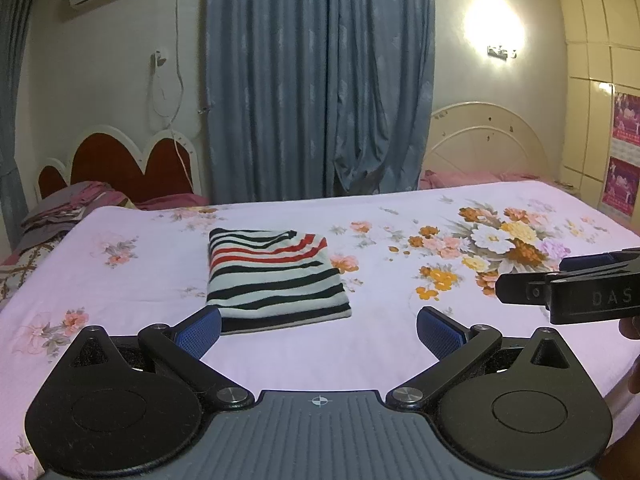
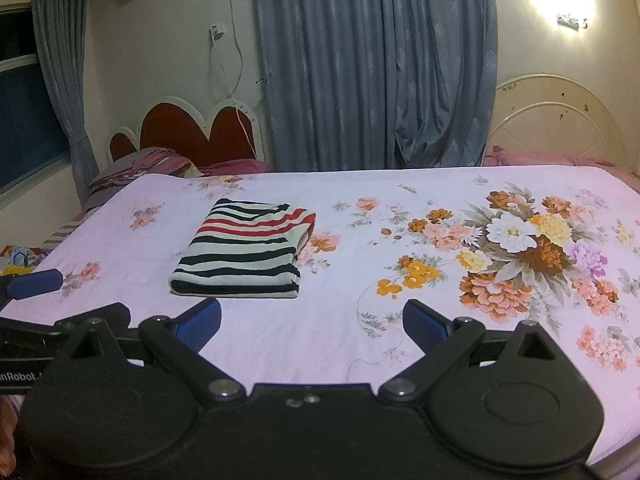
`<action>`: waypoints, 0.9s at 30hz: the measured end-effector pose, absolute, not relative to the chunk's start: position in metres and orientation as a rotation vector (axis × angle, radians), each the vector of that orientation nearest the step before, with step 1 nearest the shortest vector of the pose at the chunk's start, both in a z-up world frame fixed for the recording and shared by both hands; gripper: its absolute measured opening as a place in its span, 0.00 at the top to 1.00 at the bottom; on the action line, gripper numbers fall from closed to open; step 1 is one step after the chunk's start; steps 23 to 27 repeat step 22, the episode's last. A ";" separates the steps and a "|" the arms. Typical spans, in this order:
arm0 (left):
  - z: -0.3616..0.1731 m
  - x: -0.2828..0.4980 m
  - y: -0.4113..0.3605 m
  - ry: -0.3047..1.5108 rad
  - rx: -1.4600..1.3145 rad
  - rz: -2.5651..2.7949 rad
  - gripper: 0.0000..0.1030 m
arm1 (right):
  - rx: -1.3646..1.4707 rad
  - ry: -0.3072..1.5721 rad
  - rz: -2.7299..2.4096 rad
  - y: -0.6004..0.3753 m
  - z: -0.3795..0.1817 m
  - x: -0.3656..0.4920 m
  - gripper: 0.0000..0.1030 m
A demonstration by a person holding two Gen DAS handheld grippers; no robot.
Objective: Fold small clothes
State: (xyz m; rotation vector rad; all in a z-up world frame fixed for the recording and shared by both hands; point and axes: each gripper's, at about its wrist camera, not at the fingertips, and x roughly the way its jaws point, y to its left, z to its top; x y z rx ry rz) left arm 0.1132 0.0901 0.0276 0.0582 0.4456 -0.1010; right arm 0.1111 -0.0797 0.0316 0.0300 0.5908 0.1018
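Note:
A small striped garment (image 1: 276, 276), white with black and red bands, lies folded into a neat rectangle on the flowered pink bedsheet (image 1: 380, 344). In the right wrist view the same folded garment (image 2: 244, 252) lies ahead and to the left. My left gripper (image 1: 319, 330) is open just short of the garment's near edge, with nothing between its blue pads. My right gripper (image 2: 312, 326) is open as well, empty, over the sheet to the right of the garment. Neither gripper touches the cloth. The other gripper's side shows at the right edge (image 1: 576, 288) and at the left edge (image 2: 36, 284).
The bed's far edge meets blue curtains (image 1: 320, 80). A heart-shaped red headboard (image 1: 128, 164) with piled bedding stands at the left, a cream headboard (image 1: 488, 140) at the right. A large flower print (image 2: 520, 248) covers the sheet's right half. A person's hand (image 1: 632, 328) shows at the right edge.

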 end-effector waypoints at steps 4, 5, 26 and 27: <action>0.028 0.114 0.093 0.442 0.049 -0.097 0.00 | 0.025 0.593 0.099 -0.079 0.032 0.111 0.06; 0.027 0.114 0.093 0.442 0.048 -0.096 0.00 | 0.024 0.594 0.101 -0.079 0.031 0.111 0.06; 0.026 0.113 0.102 0.410 0.011 -0.062 0.01 | 0.018 0.602 0.122 -0.083 0.032 0.113 0.06; 0.026 0.113 0.102 0.410 0.011 -0.062 0.01 | 0.018 0.602 0.122 -0.083 0.032 0.113 0.06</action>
